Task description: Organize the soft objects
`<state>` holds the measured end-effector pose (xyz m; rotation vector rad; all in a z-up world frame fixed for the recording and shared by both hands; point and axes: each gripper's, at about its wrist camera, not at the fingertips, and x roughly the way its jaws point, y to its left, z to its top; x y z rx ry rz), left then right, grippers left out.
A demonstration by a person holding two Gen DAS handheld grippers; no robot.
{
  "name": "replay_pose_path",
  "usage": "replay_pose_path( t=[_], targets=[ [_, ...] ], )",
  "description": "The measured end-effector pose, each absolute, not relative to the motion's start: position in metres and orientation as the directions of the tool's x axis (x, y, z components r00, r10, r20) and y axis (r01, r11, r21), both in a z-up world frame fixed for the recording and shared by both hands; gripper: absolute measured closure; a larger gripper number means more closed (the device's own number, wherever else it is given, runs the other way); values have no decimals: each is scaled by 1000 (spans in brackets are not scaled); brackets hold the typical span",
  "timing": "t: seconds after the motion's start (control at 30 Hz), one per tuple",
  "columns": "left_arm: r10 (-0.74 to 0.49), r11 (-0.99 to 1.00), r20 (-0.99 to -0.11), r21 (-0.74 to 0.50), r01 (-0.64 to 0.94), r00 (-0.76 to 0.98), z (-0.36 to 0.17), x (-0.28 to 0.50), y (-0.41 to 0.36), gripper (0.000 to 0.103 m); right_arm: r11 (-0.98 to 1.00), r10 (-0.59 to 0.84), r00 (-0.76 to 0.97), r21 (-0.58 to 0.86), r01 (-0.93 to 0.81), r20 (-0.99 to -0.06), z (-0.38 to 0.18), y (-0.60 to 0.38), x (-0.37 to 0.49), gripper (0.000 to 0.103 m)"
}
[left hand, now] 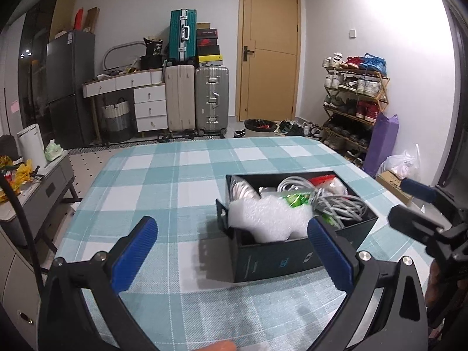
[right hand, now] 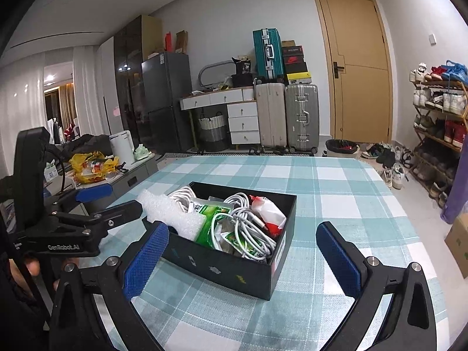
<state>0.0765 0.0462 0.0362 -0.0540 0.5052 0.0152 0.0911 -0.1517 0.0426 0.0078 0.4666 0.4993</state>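
Note:
A black box [left hand: 275, 259] [right hand: 234, 272] stands on the checked tablecloth [left hand: 163, 175] [right hand: 336, 193]. It holds white foam wrap [left hand: 266, 216] [right hand: 172, 213], coiled white cables [left hand: 339, 204] [right hand: 251, 228], green packets [left hand: 295, 199] [right hand: 210, 219] and a red-and-white bag [left hand: 324, 181] [right hand: 267, 213]. My left gripper [left hand: 234, 231] stands open just short of the box's near left end, nothing between its blue pads. My right gripper [right hand: 241, 235] is open too, its jaws either side of the box's near corner without touching. Each gripper shows at the edge of the other's view.
Beyond the table stand suitcases [left hand: 196, 99] [right hand: 286, 114], white drawers [left hand: 149, 108], a fridge [left hand: 70, 87], a door [left hand: 269, 49] and a shoe rack [left hand: 354, 102] [right hand: 438, 122]. A grey side table [left hand: 38, 193] [right hand: 128, 172] with yellow bags sits left. A cardboard box [right hand: 459, 239] lies right.

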Motion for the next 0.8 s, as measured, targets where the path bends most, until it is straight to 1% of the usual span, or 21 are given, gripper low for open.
replay_pose_path(
  t=[0.2,0.47,0.67,0.8],
  targets=[
    [23,999,-469,-31,-42,883,30,76,46,0,878,466,780,110,-466,-417,39,-148,88,0],
    [12,998,-450,-45,-35,893,25,72,46,0,889,443,800,86,-449,-404,34,-149,85,0],
    [18,999,-441,-33,-37,897,20,70,44,0,890,445,803,100,-444,-397,32,-153,87,0],
    [20,999,-435,-27,-35,900,18,68,42,0,893,444,822,99,-439,-356,32,-156,84,1]
  ],
)
